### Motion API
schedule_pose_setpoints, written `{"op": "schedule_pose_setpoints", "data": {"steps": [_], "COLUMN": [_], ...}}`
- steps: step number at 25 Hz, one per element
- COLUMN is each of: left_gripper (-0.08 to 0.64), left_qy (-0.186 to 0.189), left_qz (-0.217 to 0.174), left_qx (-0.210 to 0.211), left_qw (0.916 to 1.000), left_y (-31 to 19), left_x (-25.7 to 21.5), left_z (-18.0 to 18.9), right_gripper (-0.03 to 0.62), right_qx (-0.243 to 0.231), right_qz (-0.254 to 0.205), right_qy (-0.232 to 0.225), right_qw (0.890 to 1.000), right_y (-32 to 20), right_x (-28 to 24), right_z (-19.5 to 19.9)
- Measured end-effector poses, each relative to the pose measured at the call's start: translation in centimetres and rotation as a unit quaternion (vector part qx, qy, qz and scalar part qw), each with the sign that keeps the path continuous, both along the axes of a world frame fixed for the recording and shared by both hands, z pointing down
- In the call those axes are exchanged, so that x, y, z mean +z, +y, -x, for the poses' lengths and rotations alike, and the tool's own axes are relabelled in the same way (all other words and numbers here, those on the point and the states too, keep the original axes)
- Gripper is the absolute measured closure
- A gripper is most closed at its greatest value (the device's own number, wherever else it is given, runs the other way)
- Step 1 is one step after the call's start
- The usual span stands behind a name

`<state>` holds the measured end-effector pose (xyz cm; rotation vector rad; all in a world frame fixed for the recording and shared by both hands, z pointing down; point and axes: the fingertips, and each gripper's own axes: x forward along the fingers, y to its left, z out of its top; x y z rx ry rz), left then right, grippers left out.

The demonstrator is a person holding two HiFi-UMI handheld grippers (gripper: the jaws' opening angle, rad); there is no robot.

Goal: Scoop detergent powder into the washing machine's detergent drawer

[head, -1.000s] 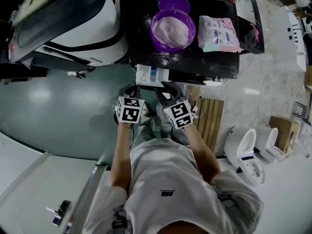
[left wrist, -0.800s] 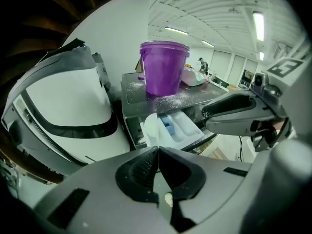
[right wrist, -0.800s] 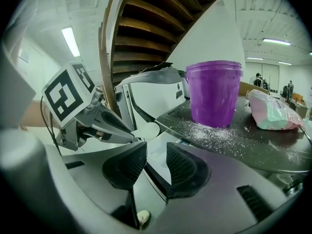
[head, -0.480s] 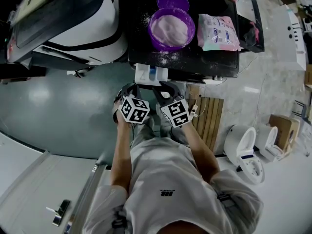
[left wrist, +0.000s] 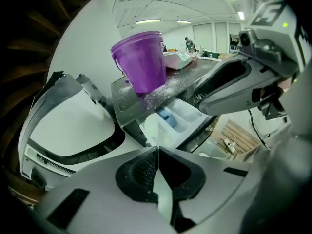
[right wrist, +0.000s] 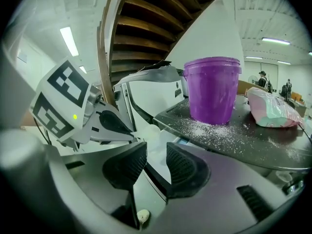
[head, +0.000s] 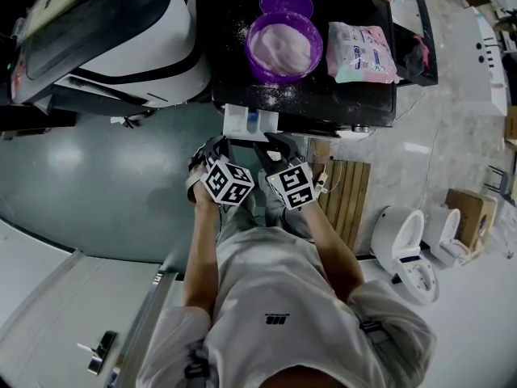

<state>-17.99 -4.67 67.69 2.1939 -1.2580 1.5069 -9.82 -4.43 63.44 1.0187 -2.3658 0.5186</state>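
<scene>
I find the drawer (head: 250,124) pulled out from the front of the washer (head: 323,95), with a blue insert showing in its white compartments. The scoop (left wrist: 152,129), pale and translucent, is just over the drawer's near end. I cannot tell whether it carries powder.

The left gripper (left wrist: 157,154) has its jaws pressed together on the scoop's thin handle, which runs down between the pads. The right gripper (right wrist: 156,161) is just beside it, on the drawer's right. Its jaws stand a narrow gap apart and there is nothing between them. Both grippers are on the near side of the drawer, pointing at it.

Above and behind the drawer, on the washer's dark top, stands the purple tub (head: 284,48), open and filled with pale powder. Spilled powder (head: 275,95) is scattered on the top between the tub and the drawer. The tub's lid (head: 287,2) lies beyond the tub, farther from the drawer. A pink and white bag (head: 362,55) lies to the tub's right, apart from it.

Left of the drawer I note a second, white machine (head: 121,39). A slatted wooden board (head: 347,196) lies on the floor below and right of the drawer.
</scene>
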Motion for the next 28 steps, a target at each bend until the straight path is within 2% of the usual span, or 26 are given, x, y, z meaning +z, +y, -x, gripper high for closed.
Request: {"op": "schedule_pose_setpoints", "data": {"steps": [2, 13, 28], "left_gripper": [0.545, 0.545, 0.545], "left_qy": [-0.011, -0.017, -0.003], "left_qz": [-0.003, -0.004, 0.009], "left_qx": [0.009, 0.007, -0.01], "left_qw": [0.9999, 0.9998, 0.9999], "left_y": [0.17, 0.37, 0.66], "left_x": [0.43, 0.37, 0.38], "left_z": [-0.11, -0.05, 0.02], "right_gripper": [0.468, 0.468, 0.468], "right_qx": [0.0, 0.004, 0.006], "right_qz": [0.001, 0.002, -0.002], "right_qy": [0.003, 0.004, 0.008], "right_qw": [1.0, 1.0, 1.0], "right_y": [0.1, 0.21, 0.25], "right_x": [0.2, 0.08, 0.15], "right_z": [-0.03, -0.2, -0.47]}}
